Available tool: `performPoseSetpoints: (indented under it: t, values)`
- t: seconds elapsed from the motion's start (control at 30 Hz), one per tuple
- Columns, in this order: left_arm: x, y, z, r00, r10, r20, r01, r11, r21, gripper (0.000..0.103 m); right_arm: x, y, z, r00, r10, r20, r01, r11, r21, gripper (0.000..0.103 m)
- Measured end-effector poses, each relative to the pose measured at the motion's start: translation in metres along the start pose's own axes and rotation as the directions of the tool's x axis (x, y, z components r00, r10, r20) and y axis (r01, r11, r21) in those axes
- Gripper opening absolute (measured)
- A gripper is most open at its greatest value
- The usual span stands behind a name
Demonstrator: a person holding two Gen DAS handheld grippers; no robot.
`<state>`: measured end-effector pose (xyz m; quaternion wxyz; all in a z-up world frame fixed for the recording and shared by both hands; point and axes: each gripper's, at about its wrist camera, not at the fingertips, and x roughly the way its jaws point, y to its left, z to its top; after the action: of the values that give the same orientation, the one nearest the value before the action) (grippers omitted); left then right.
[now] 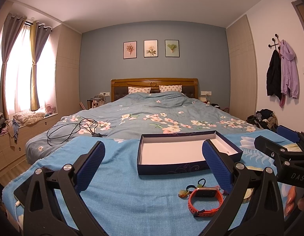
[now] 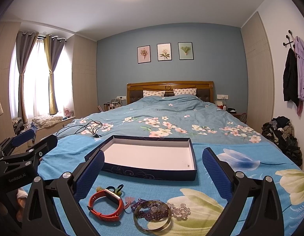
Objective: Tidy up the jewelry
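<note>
- The left claw [image 1: 153,164] is spread wide and holds nothing, its blue-padded fingers [image 1: 92,164] hovering over the blue towel [image 1: 120,194] laid across the foot of the bed [image 1: 152,116].
- The right claw [image 2: 153,170] is likewise spread and empty, low over the same towel.
- Nearest the right claw lies the jewelry: a greenish bangle [image 2: 152,218] flat on the towel, with a purple bead bracelet [image 2: 152,212] lying partly inside its ring.
- A clear bead bracelet [image 2: 180,210] sits just beside the bangle, to its right.
- To the left of the bangle lies an orange-strapped watch [image 2: 105,205], its band looped; in the left view it lies close to that claw's right finger.
- Just behind the watch are small dark hair ties [image 2: 114,188] and a yellowish trinket [image 2: 99,189], too small to make out well.
- Past these stands an open dark blue box [image 2: 150,172] with a white floor; only a tiny speck, perhaps a stud, shows near its right front corner.
- Farther up the flowered duvet lies a tangled black cable [image 1: 73,130].
- At the far end are two pillows [image 1: 139,89] against a wooden headboard [image 1: 154,82].
</note>
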<state>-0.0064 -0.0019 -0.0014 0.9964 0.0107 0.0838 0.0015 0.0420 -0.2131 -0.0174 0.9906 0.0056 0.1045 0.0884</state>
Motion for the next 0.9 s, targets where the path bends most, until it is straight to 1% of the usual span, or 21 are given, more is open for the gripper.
performPoseSetpoints:
  t: [0.9]
  values:
    - [0.0023, -0.001, -0.0015, 1.0, 0.001, -0.006, -0.001, 1.0, 0.002, 0.097, 0.0014, -0.0014, -0.002, 1.0, -0.001, -0.007, 0.001, 1.0, 0.007, 0.096]
